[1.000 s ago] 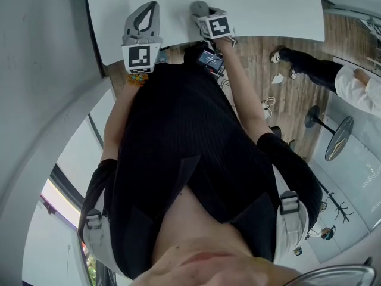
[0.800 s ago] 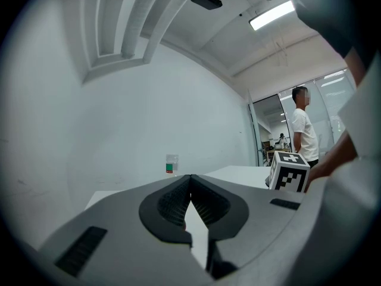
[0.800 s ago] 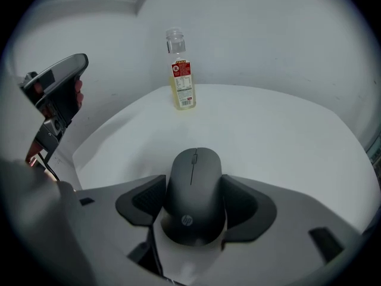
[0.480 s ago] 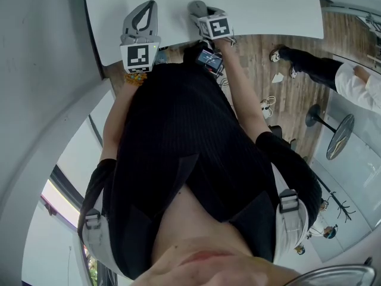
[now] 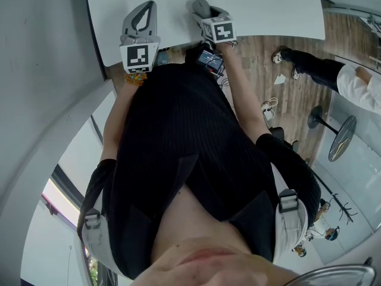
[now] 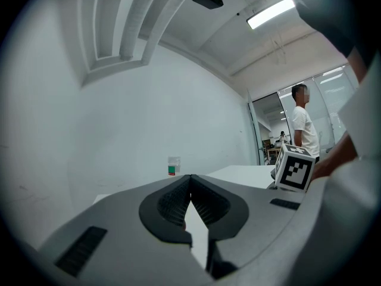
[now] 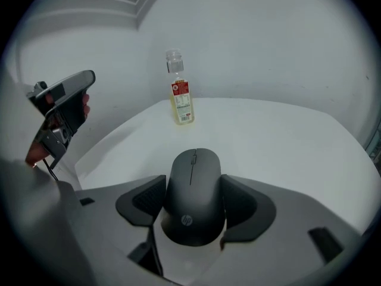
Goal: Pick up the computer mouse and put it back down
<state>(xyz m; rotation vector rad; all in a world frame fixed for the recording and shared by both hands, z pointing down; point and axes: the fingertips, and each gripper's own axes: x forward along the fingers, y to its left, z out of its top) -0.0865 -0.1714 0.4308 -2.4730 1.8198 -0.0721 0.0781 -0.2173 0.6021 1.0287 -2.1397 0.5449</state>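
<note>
A dark grey computer mouse point(image 7: 193, 195) sits between the jaws of my right gripper point(image 7: 192, 190), and both pads press its sides. In the head view the mouse point(image 5: 200, 7) shows at the tip of the right gripper point(image 5: 205, 14), over the near part of the white table point(image 5: 268, 5). I cannot tell whether the mouse rests on the table or hangs just above it. My left gripper point(image 5: 144, 14) is held over the table's left part, its jaws point(image 6: 190, 180) closed together with nothing between them.
A clear bottle point(image 7: 180, 94) with a red label and yellowish liquid stands at the table's far side by the wall; in the left gripper view the bottle point(image 6: 173, 166) shows just over the jaws. A person in white point(image 5: 351, 82) stands off to the right on the wooden floor.
Almost nothing differs: both grippers stay at the table's near edge, the right one drifting very slightly to the right with the mouse.
</note>
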